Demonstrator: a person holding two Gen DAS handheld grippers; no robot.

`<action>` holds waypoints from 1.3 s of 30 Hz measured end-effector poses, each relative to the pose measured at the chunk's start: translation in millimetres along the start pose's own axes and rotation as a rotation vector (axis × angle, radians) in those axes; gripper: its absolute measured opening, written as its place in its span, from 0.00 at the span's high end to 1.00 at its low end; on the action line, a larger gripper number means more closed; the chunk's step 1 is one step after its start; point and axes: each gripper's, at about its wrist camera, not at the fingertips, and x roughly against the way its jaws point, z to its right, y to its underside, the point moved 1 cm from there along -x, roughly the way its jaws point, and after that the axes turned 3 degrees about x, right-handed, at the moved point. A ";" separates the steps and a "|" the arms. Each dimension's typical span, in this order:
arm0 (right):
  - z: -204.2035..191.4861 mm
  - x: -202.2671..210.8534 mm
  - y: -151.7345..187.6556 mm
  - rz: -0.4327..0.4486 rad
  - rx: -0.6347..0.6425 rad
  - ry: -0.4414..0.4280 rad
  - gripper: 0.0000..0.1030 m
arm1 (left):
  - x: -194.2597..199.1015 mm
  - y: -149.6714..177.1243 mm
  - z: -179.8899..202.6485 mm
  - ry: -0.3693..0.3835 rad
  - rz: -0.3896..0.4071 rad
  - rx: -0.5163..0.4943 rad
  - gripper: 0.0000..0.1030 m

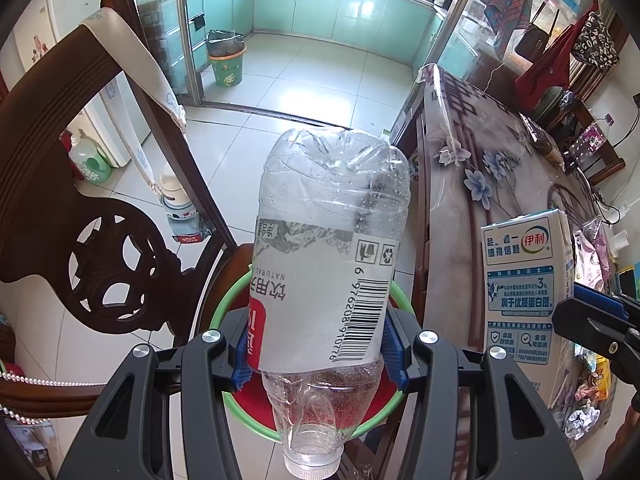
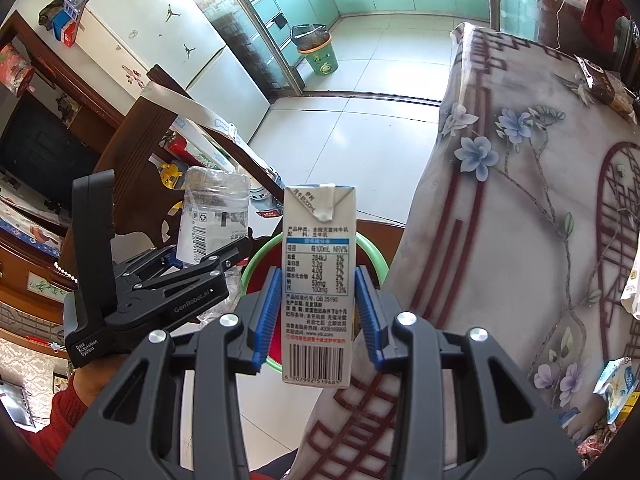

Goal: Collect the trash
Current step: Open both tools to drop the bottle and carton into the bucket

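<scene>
Each claw [image 1: 316,354] is matte black with ribbed blue pads [image 2: 267,312] and round silver screws [image 2: 405,317]. The left claw's [image 2: 208,256] body carries white "GenRobot.AI" and "Data Acquisition System" lettering. A red knitted sleeve [image 2: 60,412] covers the arm behind it.

— Was there room over the green-rimmed bin [image 1: 224,300]?
— Its mouth lay open below. The wooden chair [image 1: 120,248] crowded the left side, the cloth-covered table [image 2: 520,208] the right.
— And between the grippers?
— The left gripper [image 2: 200,264] and its bottle [image 2: 216,216] stood just beside the carton [image 2: 318,280].

Pale glossy floor tiles [image 1: 304,76] run into a kitchen with turquoise cabinets [image 1: 340,4]. A carved dark wooden chair [image 1: 92,216] stands left, a desk under a floral cloth [image 2: 520,184] right, a white fridge [image 2: 160,40] beyond
</scene>
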 end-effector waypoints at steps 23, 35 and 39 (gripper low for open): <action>9.5 26.7 10.9 0.047 0.001 0.010 0.54 | 31.9 8.5 12.0 0.010 0.064 0.009 0.37; 84.6 72.9 78.1 0.033 -0.099 0.127 0.54 | 38.7 47.3 74.9 0.046 0.023 -0.080 0.37; 139.6 113.8 105.9 0.024 -0.090 0.256 0.54 | 40.6 61.4 117.7 0.072 0.017 -0.128 0.37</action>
